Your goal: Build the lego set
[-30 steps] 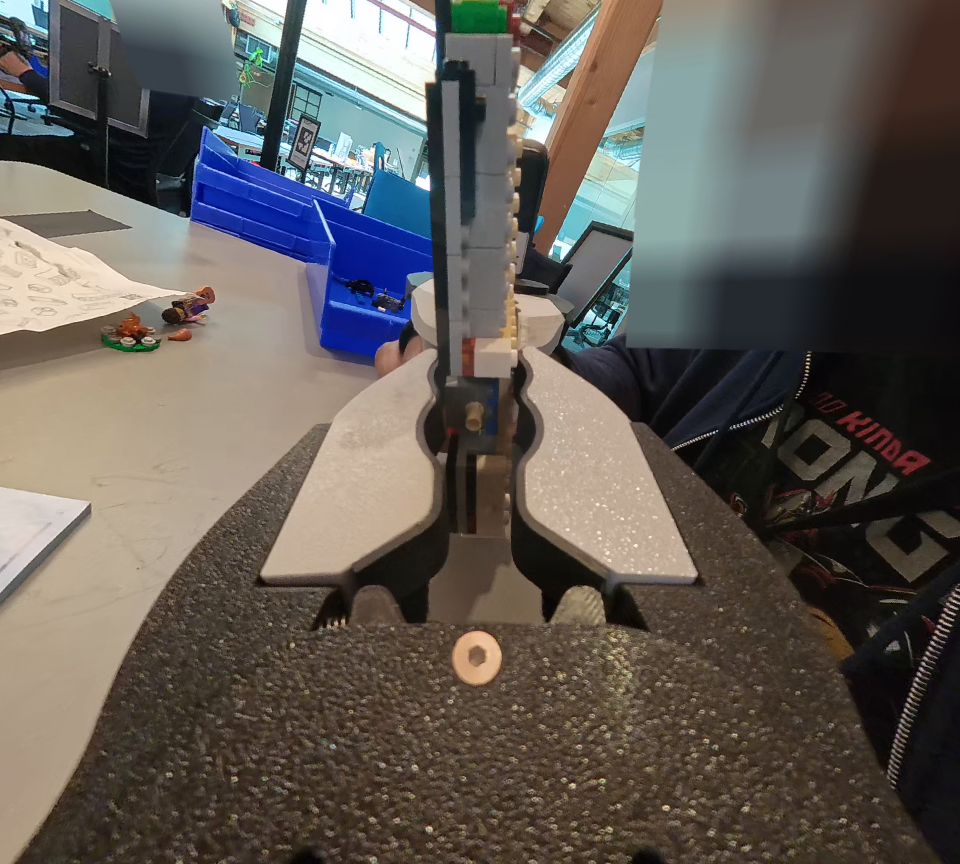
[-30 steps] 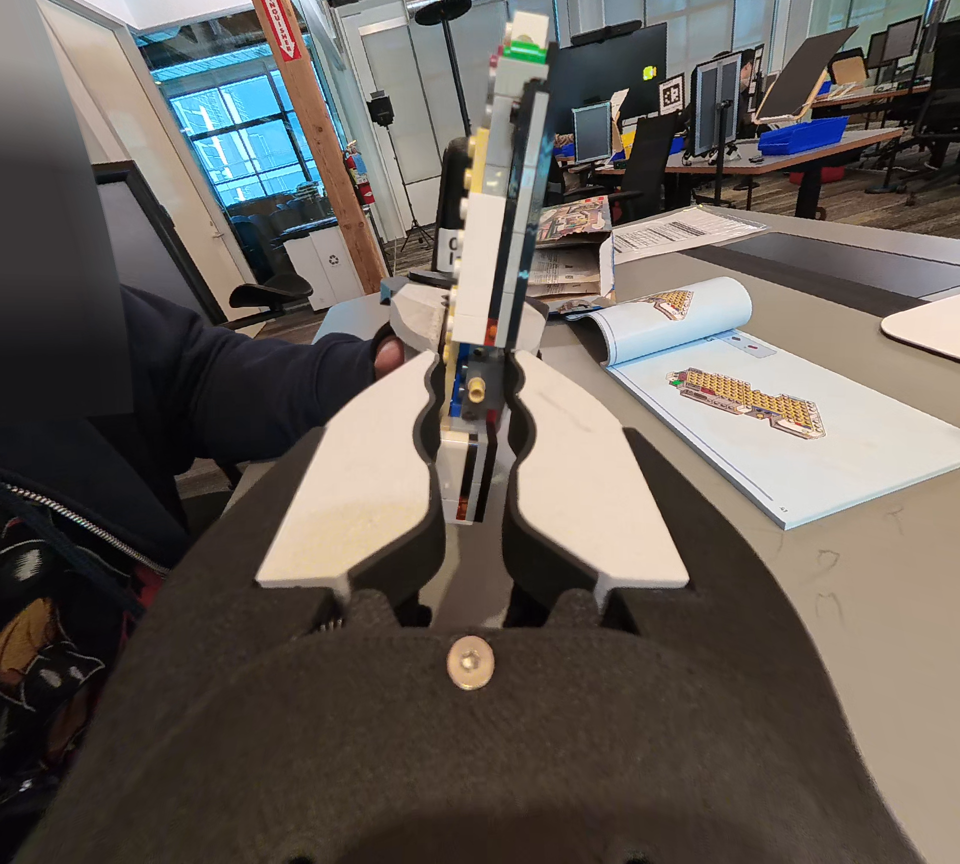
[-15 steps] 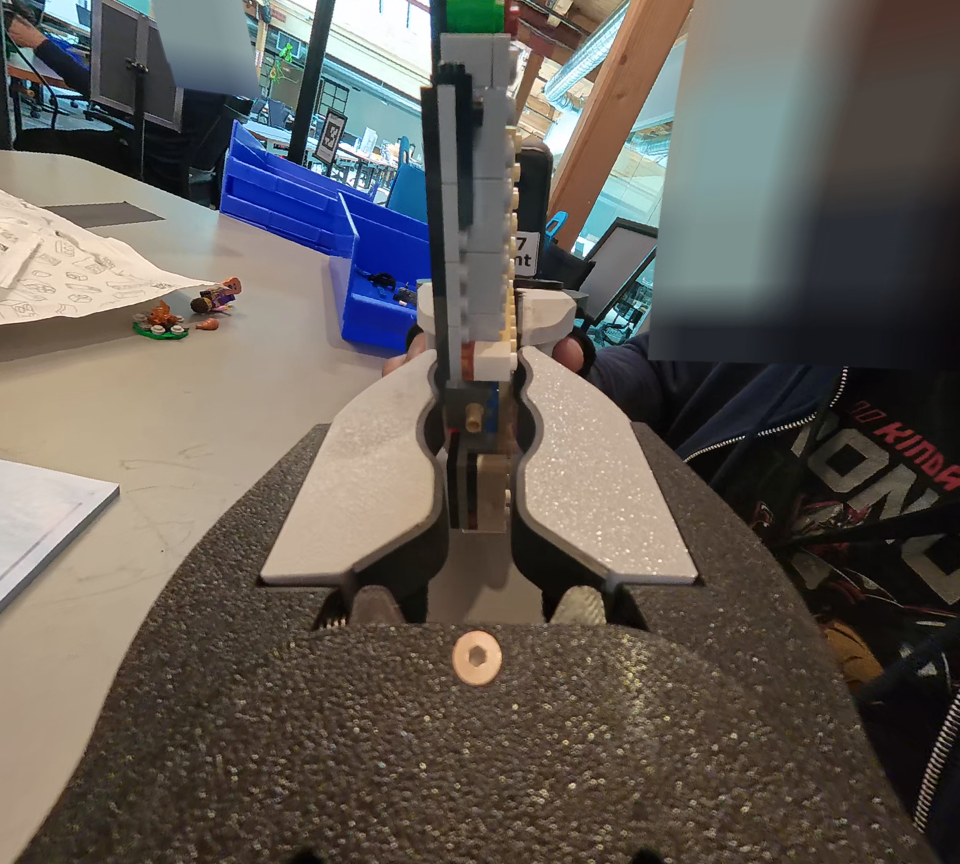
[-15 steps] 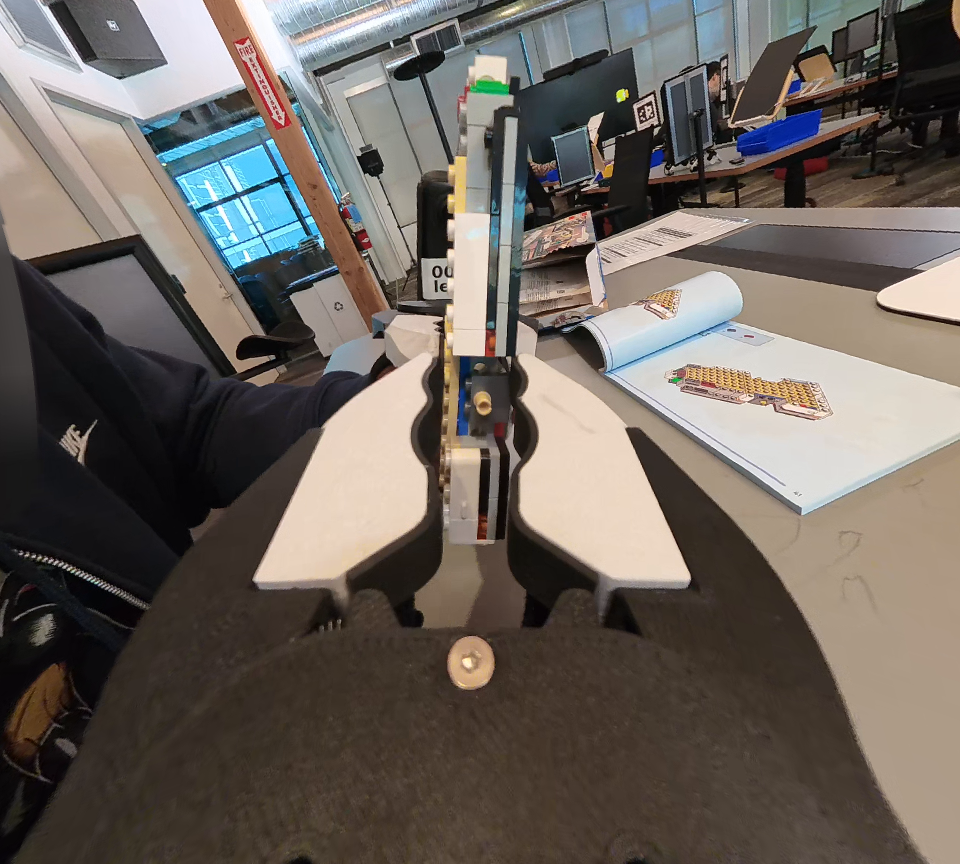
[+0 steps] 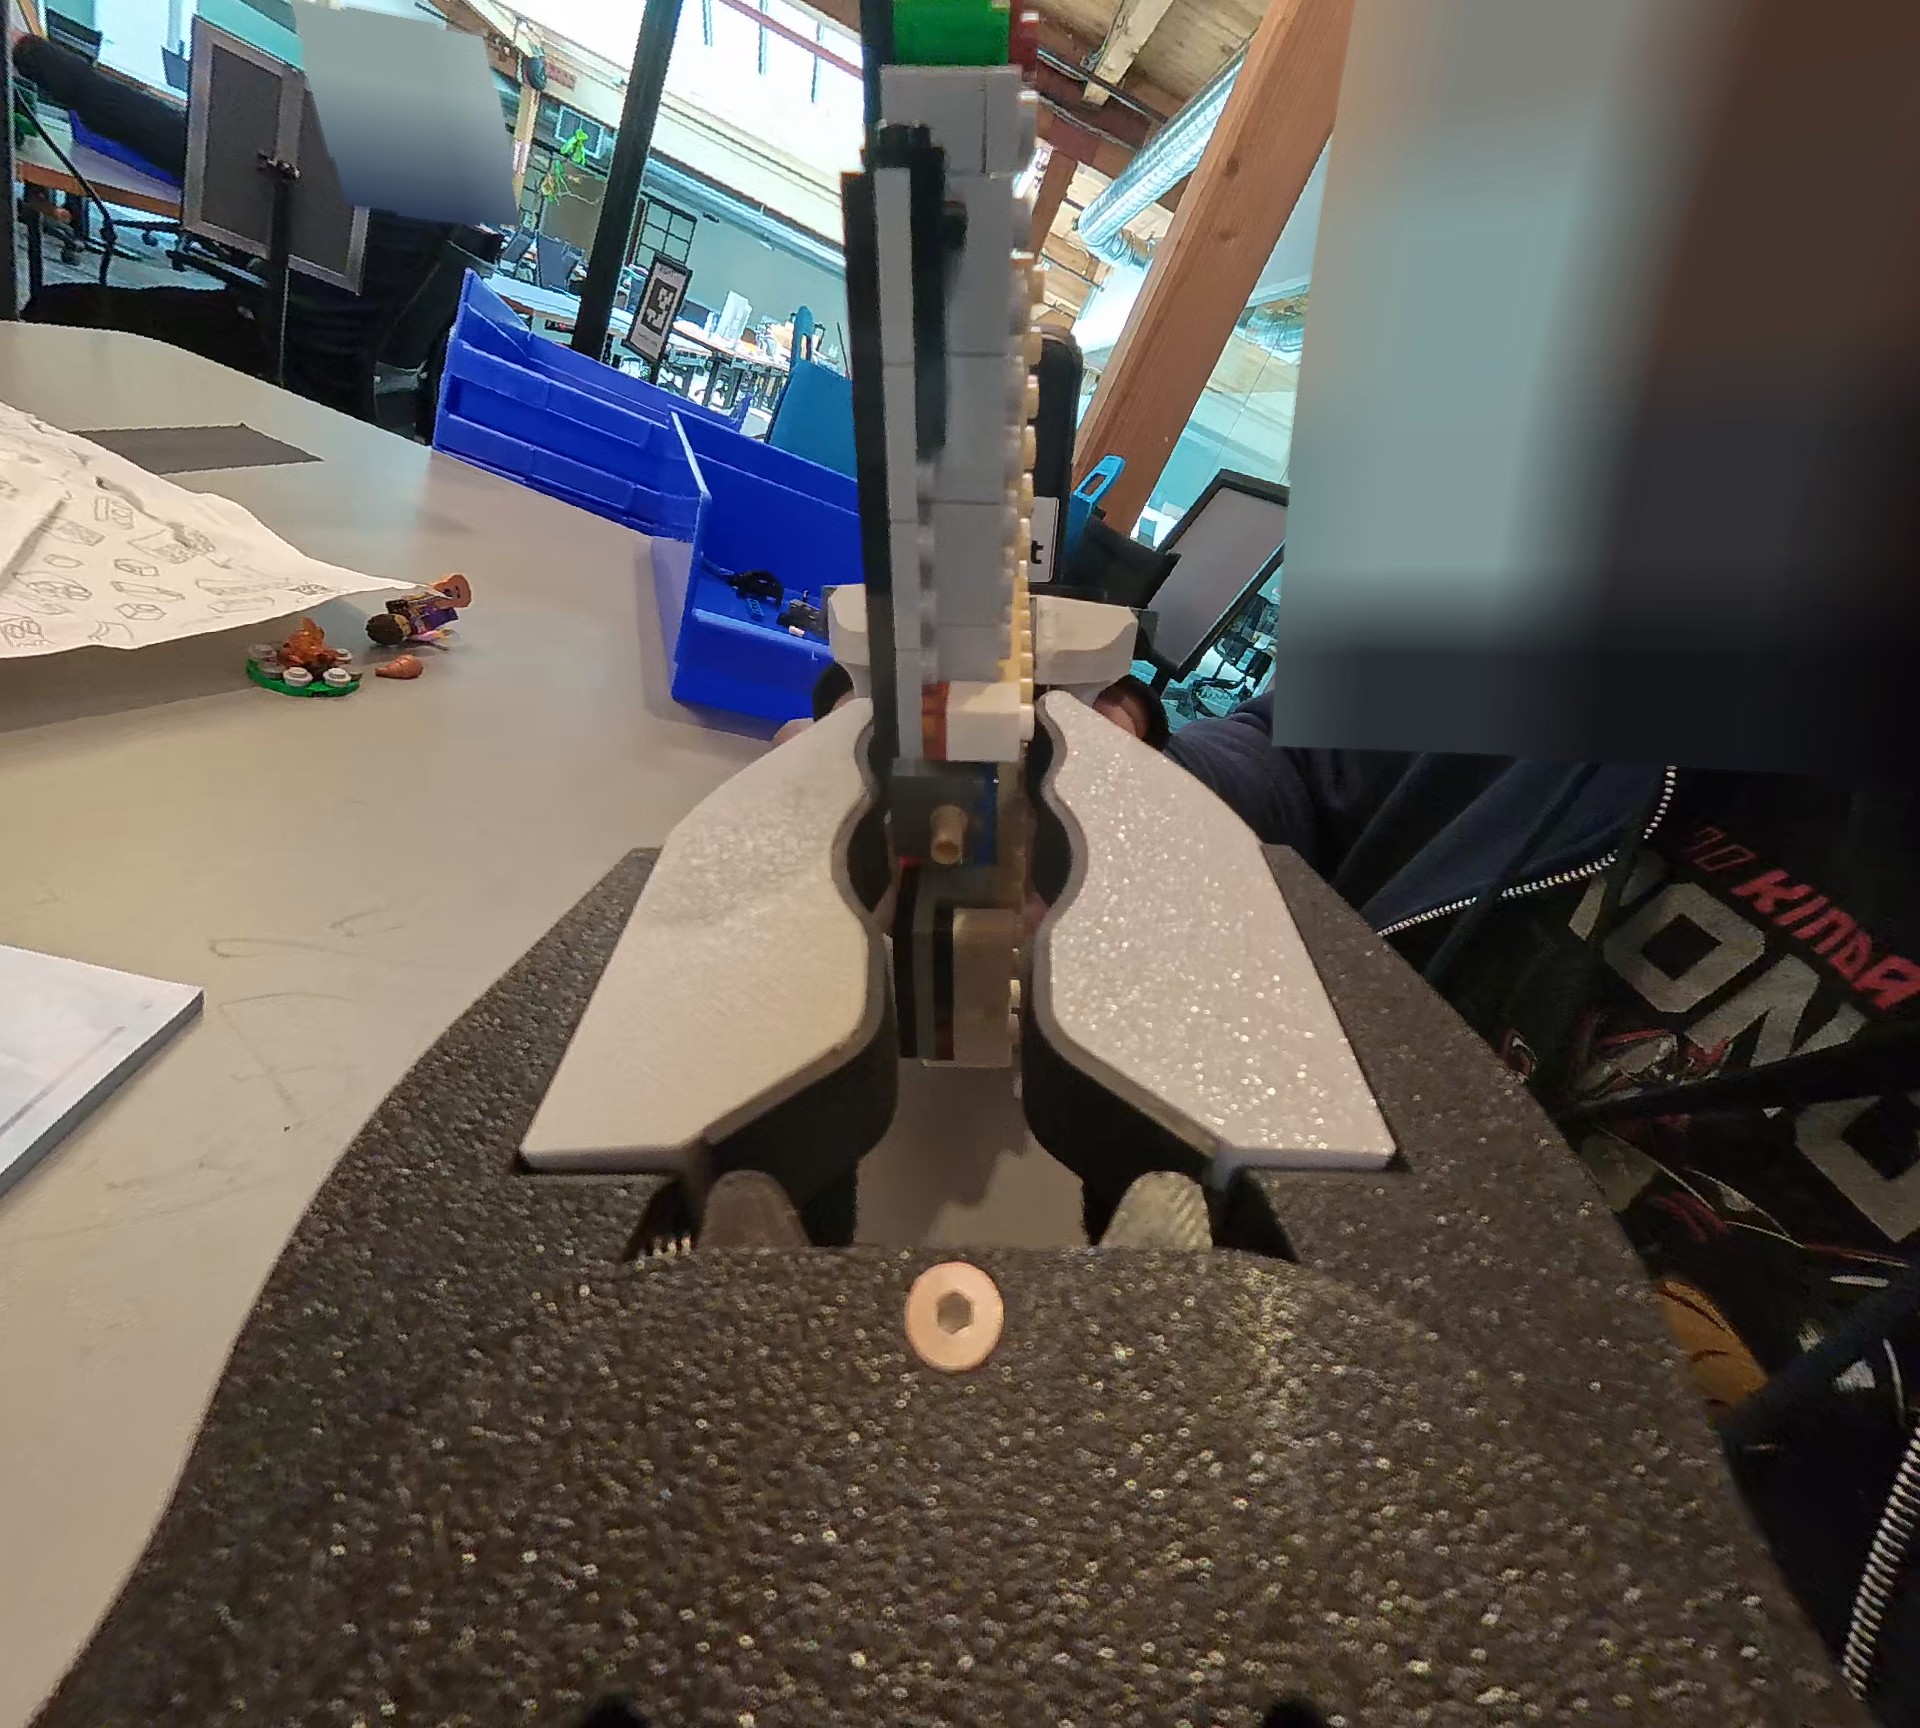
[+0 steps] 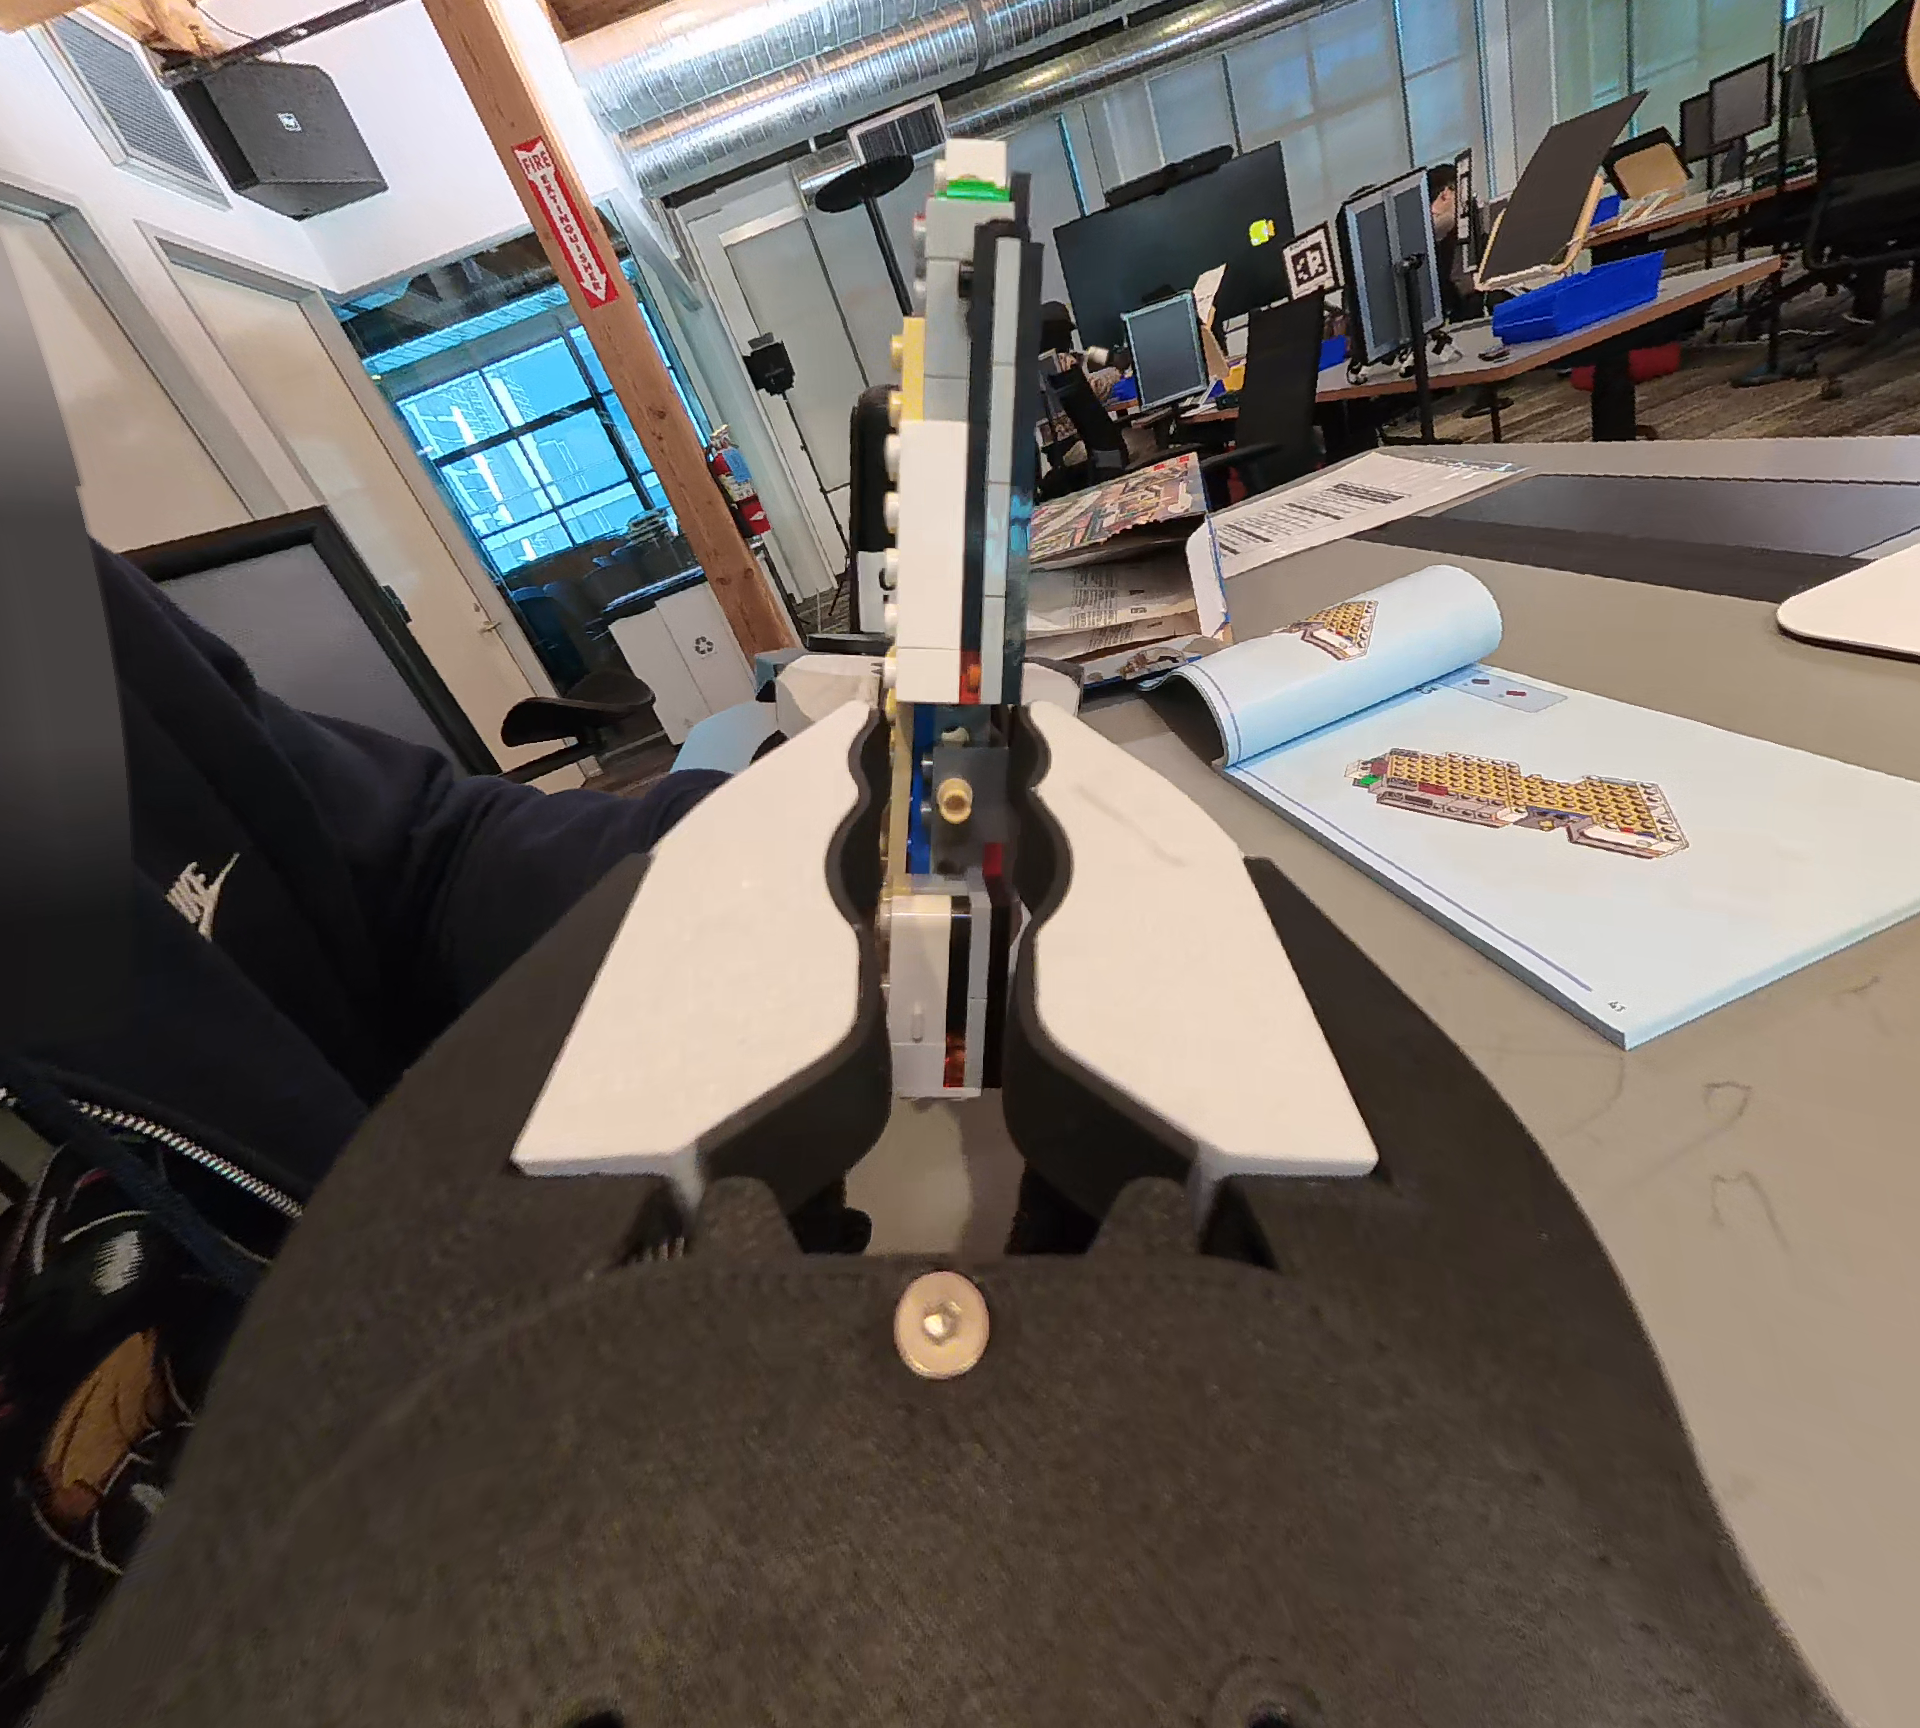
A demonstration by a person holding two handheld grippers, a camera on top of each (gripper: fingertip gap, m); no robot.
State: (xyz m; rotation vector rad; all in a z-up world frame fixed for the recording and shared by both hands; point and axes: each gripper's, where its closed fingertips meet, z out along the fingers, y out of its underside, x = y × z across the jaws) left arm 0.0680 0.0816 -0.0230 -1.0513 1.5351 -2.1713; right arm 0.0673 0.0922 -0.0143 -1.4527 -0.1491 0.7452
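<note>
The grey table (image 5: 312, 847) spreads widest beneath me, running off to the left in my left wrist view and to the right in my right wrist view. On its right part lies an open instruction booklet (image 6: 1558, 847), pale blue, with a picture of a tan brick build on the facing page; behind it sit a stack of printed papers and a torn box (image 6: 1122, 556). On the left part stand blue plastic bins (image 5: 727, 556), one with small dark parts in it, and near them a large white sheet (image 5: 125, 566) printed with part outlines. Just beside that sheet's edge lie a small round green base with orange pieces (image 5: 303, 665) and a toy figure (image 5: 416, 618) on its side.

Between my two grippers, lifted clear of the table, stands the brick model (image 5: 956, 431), a flat slab seen edge-on and upright: grey, black and white layers, tan studs down one face, a green piece and a white piece at the top. My left gripper (image 5: 956, 743) is closed narrowly on its lower end, both pads pressing its two faces. My right gripper (image 6: 951, 722) clamps the same lower end from the opposite side, its fingers likewise tight against the slab.
</note>
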